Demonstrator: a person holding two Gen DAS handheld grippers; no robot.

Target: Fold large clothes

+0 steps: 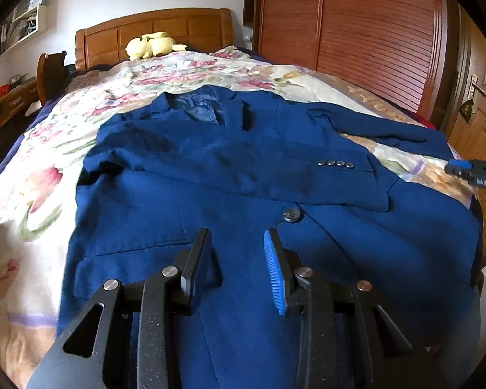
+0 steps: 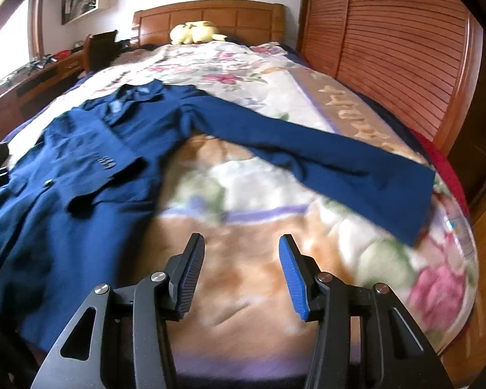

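Observation:
A dark blue suit jacket lies front up on the bed, collar toward the headboard. One sleeve with several cuff buttons is folded across its chest. The other sleeve stretches out straight to the right over the blanket. My left gripper is open and empty, just above the jacket's lower front near its big button. My right gripper is open and empty above bare blanket, between the jacket body and the outstretched sleeve. It also shows at the right edge of the left wrist view.
The bed carries a floral blanket. A yellow plush toy sits by the wooden headboard. A slatted wooden wardrobe stands along the bed's right side. A desk and chair stand to the left.

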